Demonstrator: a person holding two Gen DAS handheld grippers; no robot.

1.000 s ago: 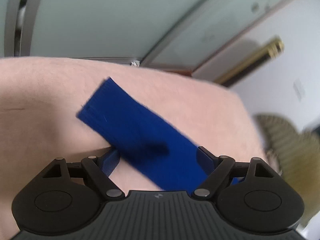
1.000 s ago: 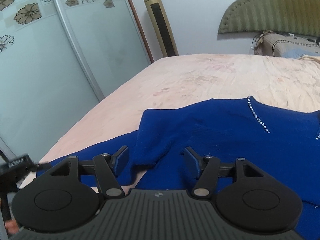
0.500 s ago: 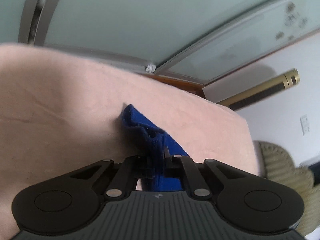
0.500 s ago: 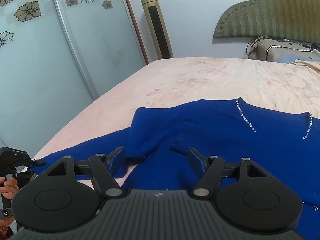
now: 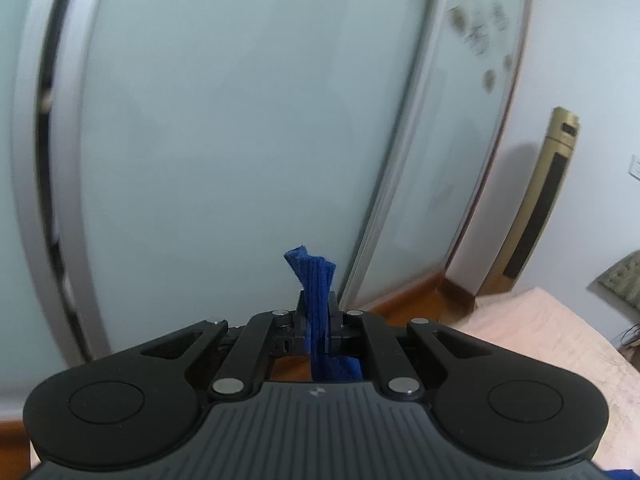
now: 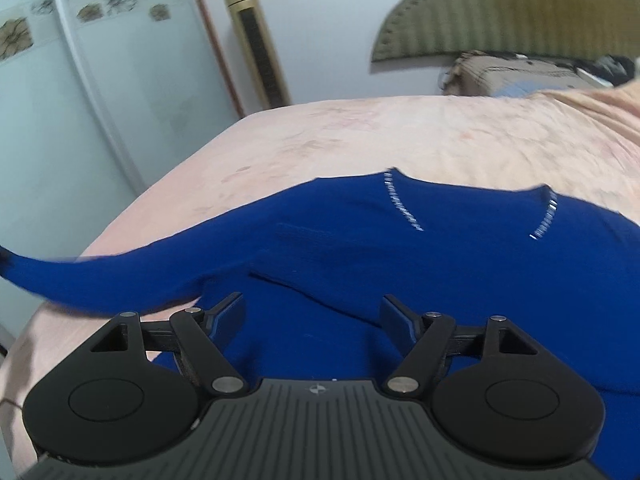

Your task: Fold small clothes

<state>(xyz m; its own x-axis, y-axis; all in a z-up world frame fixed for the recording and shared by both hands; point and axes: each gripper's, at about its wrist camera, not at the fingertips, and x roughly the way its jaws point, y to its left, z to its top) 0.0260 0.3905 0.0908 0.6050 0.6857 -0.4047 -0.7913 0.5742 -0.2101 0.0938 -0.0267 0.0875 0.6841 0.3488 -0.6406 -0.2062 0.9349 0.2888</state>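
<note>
A blue knit sweater [image 6: 400, 248] with sparkly neckline trim lies spread on the pink bed [image 6: 360, 136]. Its left sleeve [image 6: 100, 280] is stretched out and lifted off the bed toward the left edge of the right wrist view. My left gripper [image 5: 316, 312] is shut on the ribbed sleeve cuff [image 5: 314, 280], which sticks up between the fingers, raised and facing the glass doors. My right gripper [image 6: 312, 316] is open and empty, low over the sweater's body.
Frosted sliding wardrobe doors [image 5: 240, 120] stand to the left of the bed. A gold tower fan [image 6: 256, 44] stands by the wall. An olive headboard [image 6: 520, 12] and a pillow [image 6: 512, 72] are at the bed's far end.
My left gripper closed on the sleeve cuff and lifted it off the bed, swinging up toward the doors. The sleeve now stretches taut. My right gripper moved slightly forward over the sweater.
</note>
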